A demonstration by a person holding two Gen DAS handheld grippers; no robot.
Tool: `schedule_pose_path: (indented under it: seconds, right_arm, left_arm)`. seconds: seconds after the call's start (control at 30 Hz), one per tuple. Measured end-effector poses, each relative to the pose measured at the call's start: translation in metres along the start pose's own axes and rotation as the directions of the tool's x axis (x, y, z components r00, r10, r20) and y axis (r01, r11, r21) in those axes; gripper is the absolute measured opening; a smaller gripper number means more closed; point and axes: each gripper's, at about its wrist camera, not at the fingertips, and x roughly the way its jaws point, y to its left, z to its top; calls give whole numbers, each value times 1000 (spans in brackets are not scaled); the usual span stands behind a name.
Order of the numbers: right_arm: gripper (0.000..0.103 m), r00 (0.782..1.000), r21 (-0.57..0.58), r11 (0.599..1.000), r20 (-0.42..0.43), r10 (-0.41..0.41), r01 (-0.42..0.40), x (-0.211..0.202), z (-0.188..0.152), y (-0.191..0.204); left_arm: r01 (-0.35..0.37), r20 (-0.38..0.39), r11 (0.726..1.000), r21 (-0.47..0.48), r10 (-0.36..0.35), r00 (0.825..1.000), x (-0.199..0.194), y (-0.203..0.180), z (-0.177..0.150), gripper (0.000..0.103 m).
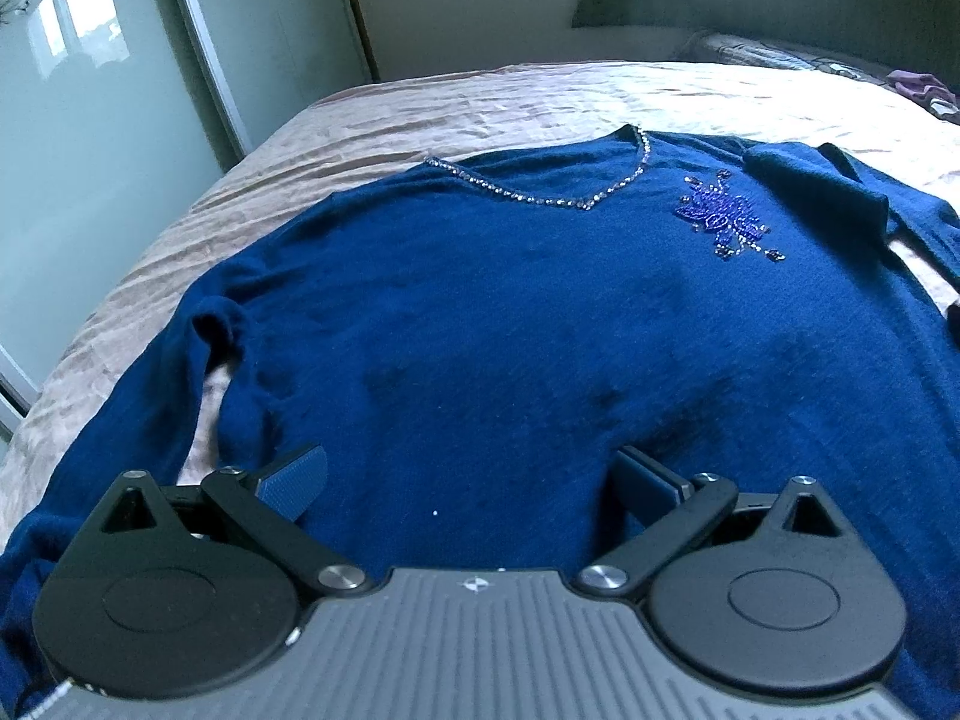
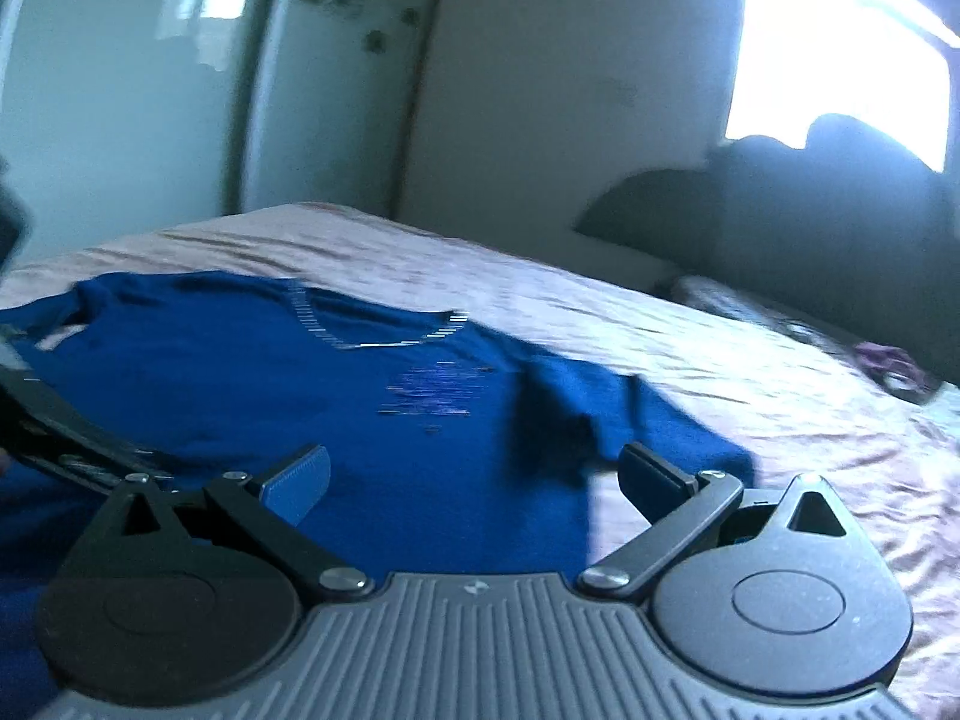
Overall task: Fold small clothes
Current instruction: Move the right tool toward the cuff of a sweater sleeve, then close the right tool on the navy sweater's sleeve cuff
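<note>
Sweater (image 1: pixel 480 312) flat on bedspread (image 1: pixel 420 108) | purple cloth (image 1: pixel 918 87) far corner | both grippers' fingers released

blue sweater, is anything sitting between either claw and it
Nothing visible is. The blue sweater lies spread flat on the bedspread, and both the left claw and the right claw are open directly over its bare fabric.

Left tool (image 1: pixel 474 480), right tool (image 2: pixel 474 480): ribbed grey housing, black round hubs, black link arms, silver screws, blue ridged pads (image 1: pixel 297 480).
</note>
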Motion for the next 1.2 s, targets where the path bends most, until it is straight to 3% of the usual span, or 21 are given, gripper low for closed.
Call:
schedule_pose_path:
  seconds: [0.2, 0.27, 0.37, 0.57, 0.7, 0.77, 0.83, 0.93, 0.97, 1.03, 1.1, 1.2]
  right_arm:
    - [102, 993, 132, 985, -73, -98, 107, 15, -14, -68]
    - [94, 987, 160, 977, -99, -128, 143, 20, -19, -88]
    - [66, 977, 180, 968, -153, -146, 173, 27, -29, -109]
    - [63, 979, 130, 985, -183, -87, 112, 32, -37, -103]
    - [59, 968, 53, 990, -224, -116, 131, 45, -40, -95]
    - [49, 959, 35, 989, -249, -133, 146, 55, -44, -98]
    - [46, 960, 53, 988, -250, -126, 143, 57, -49, -104]
    - [21, 964, 91, 986, -241, -115, 141, 51, -49, -111]
    - [17, 965, 102, 984, -232, -119, 146, 50, -50, -113]
    - [10, 969, 150, 978, -220, -108, 143, 49, -50, -119]
    - [10, 978, 265, 958, -199, -56, 109, 46, -50, -132]
    - [9, 988, 512, 859, -128, 87, -9, 44, -55, -160]
  left_arm:
    - [11, -7, 1000, -1, -11, 1000, 4, -4, 2, 102]
    - [13, -4, 1000, 3, -13, 1000, 4, -5, 3, 102]
    - [14, -1, 1000, 9, -14, 1000, 4, -7, 4, 102]
    - [16, -5, 1000, 10, -16, 1000, 7, -9, 4, 102]
    - [14, 1, 1000, 18, -14, 1000, 7, -11, 6, 102]
    - [15, 0, 1000, 18, -15, 1000, 7, -11, 6, 102]
    - [17, -1, 1000, 15, -17, 1000, 8, -11, 6, 102]
    - [17, -1, 1000, 14, -17, 1000, 8, -12, 6, 102]
    - [16, 0, 1000, 15, -16, 1000, 7, -12, 7, 102]
    - [18, 3, 1000, 16, -18, 1000, 7, -12, 7, 102]
    - [19, 4, 1000, 17, -19, 1000, 7, -12, 8, 102]
    - [19, 4, 1000, 17, -19, 1000, 7, -11, 9, 103]
